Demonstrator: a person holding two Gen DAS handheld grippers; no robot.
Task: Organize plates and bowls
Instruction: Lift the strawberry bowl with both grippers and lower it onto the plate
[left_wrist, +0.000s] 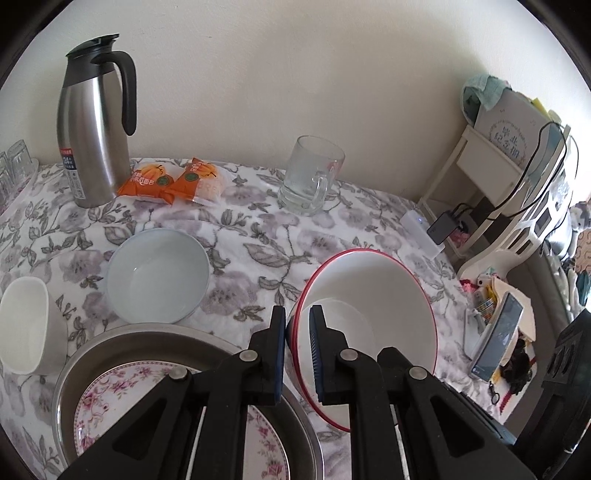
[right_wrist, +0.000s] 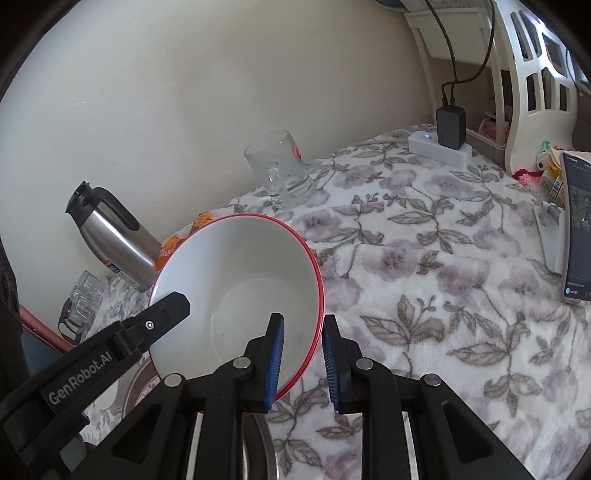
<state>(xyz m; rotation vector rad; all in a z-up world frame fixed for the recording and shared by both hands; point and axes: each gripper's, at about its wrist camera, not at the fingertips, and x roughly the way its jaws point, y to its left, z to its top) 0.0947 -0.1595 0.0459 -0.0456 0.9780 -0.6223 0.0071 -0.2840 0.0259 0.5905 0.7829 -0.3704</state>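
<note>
A white bowl with a red rim (left_wrist: 369, 291) (right_wrist: 251, 266) hangs tilted above the floral tablecloth, held from both sides. My left gripper (left_wrist: 297, 317) is shut on its left rim, one pad inside and one outside. My right gripper (right_wrist: 303, 321) is shut on the rim at the opposite side. In the right wrist view a finger of the left gripper (right_wrist: 170, 306) shows at the bowl's far rim. A pale blue bowl (left_wrist: 159, 275) rests on the cloth to the left. Below my left gripper a floral plate (left_wrist: 107, 395) lies in a round steel pan (left_wrist: 107, 341).
A white square cup (left_wrist: 24, 325) stands at the left edge. Along the wall are a steel thermos (left_wrist: 94, 122), orange snack packets (left_wrist: 173, 181) and a glass mug (left_wrist: 310, 177). A power strip (right_wrist: 439, 149), a white shelf (right_wrist: 524, 92) and a propped phone (right_wrist: 578, 229) are on the right.
</note>
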